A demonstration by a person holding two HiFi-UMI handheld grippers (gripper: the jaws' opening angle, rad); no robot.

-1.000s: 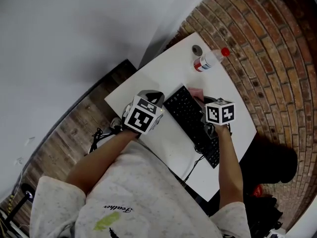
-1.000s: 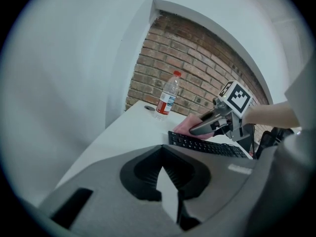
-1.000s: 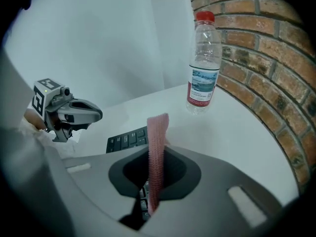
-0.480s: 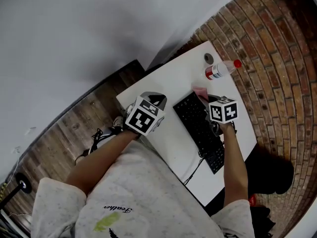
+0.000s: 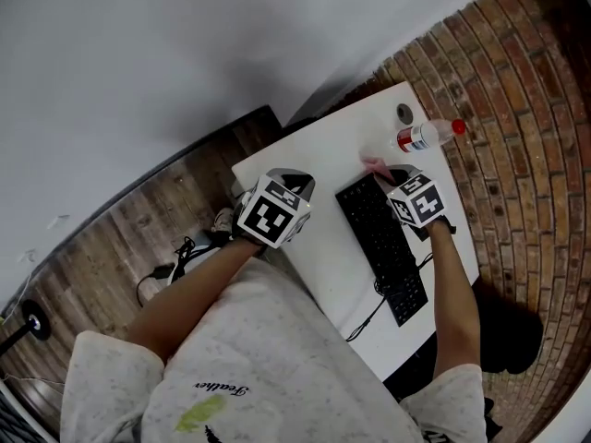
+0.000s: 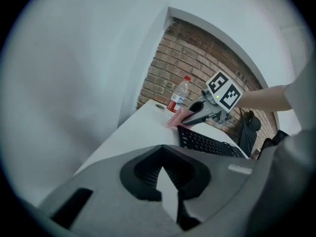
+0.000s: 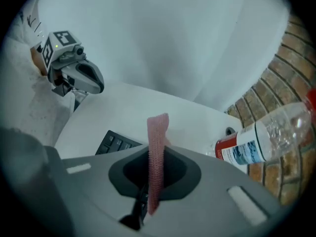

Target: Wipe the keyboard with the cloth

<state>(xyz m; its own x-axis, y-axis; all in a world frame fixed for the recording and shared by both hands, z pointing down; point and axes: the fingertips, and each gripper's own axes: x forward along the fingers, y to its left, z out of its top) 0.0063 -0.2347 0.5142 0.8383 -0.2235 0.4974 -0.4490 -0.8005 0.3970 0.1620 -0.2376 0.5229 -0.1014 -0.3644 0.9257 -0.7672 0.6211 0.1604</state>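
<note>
A black keyboard lies on the white table. My right gripper is shut on a pink cloth, which it holds at the keyboard's far end, near the bottle. In the right gripper view the cloth stands up from between the shut jaws, with keyboard keys just to the left. My left gripper hovers over the table's left edge, shut and holding nothing. The left gripper view shows its jaws together, with the right gripper, cloth and keyboard ahead.
A clear bottle with a red label lies at the table's far corner beside a small round cap. The keyboard's cable hangs off the near edge. A white wall is on the left, brick on the right, and a dark chair stands below.
My right gripper has moved with the cloth along the keyboard to its far end, closer to the bottle. The left gripper has stayed by the table's left edge.
</note>
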